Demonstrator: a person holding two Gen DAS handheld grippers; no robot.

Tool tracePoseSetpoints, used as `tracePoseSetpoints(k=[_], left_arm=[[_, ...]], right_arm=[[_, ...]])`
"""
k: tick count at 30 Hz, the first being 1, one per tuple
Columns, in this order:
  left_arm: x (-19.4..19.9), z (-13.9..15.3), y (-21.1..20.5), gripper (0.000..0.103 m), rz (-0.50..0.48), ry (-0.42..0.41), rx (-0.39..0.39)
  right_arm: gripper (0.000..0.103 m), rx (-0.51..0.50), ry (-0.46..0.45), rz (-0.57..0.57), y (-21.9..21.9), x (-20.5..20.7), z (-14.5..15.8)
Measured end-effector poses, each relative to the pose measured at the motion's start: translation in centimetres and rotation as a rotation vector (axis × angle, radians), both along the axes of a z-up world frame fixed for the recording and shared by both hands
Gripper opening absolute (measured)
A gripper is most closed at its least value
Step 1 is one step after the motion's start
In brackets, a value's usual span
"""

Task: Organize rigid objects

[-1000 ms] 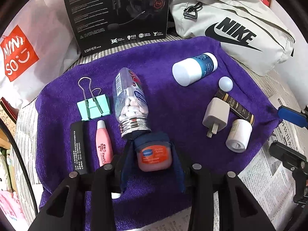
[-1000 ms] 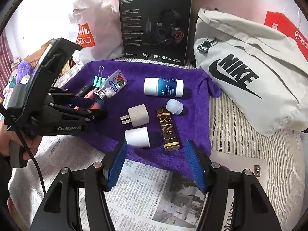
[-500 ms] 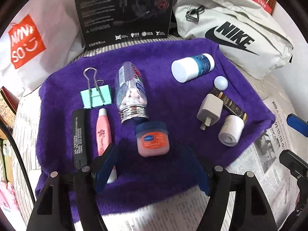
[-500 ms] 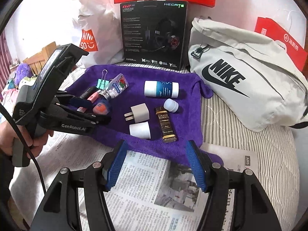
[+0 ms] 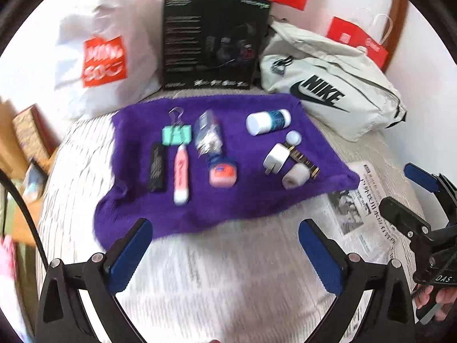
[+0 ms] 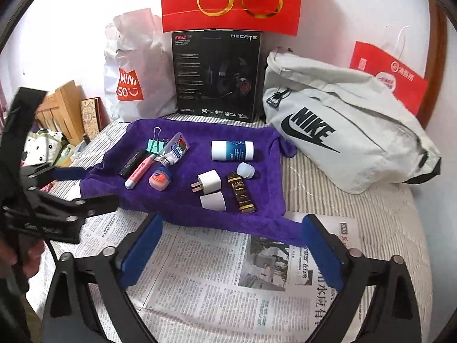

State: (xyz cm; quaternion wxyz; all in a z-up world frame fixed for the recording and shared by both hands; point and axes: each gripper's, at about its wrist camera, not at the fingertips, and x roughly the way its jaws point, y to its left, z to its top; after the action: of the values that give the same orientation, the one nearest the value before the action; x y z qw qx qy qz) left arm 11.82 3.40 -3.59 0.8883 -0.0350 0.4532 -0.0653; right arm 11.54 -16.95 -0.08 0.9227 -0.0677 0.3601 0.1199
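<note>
A purple towel (image 6: 257,143) holds the small objects. On its left lie a black stick (image 6: 132,162), a pink tube (image 6: 140,171), a green binder clip (image 6: 155,144), a pill bottle (image 6: 174,151) and a small pink jar with a blue lid (image 6: 160,179). On its right lie a white-capped blue bottle (image 6: 232,150), a white plug (image 6: 210,181), a white cylinder (image 6: 212,201), a dark mini bottle (image 6: 241,193) and a small white cap (image 6: 245,170). My left gripper (image 5: 222,257) is open and empty, near the towel's front edge. My right gripper (image 6: 230,253) is open and empty over the newspaper (image 6: 228,271).
A black headset box (image 6: 217,75), a white Miniso bag (image 6: 131,71), a red gift bag (image 6: 231,0) and a grey Nike bag (image 6: 342,131) stand behind the towel. Another red bag (image 6: 388,77) is at the right. Striped bedding (image 6: 357,214) lies underneath.
My left gripper let go of the small pink jar, opened wide and drew back from the towel. My right gripper also drew back a little, staying open.
</note>
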Motion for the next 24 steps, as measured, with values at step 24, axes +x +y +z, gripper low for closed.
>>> tracePoseSetpoints(k=[24], left_arm=[[-6.9,1.5,-1.8,0.103,0.126,-0.040,0.079]], right_arm=[[0.103,0.042,0.109,-0.110,-1.7,-4.8,0.1]])
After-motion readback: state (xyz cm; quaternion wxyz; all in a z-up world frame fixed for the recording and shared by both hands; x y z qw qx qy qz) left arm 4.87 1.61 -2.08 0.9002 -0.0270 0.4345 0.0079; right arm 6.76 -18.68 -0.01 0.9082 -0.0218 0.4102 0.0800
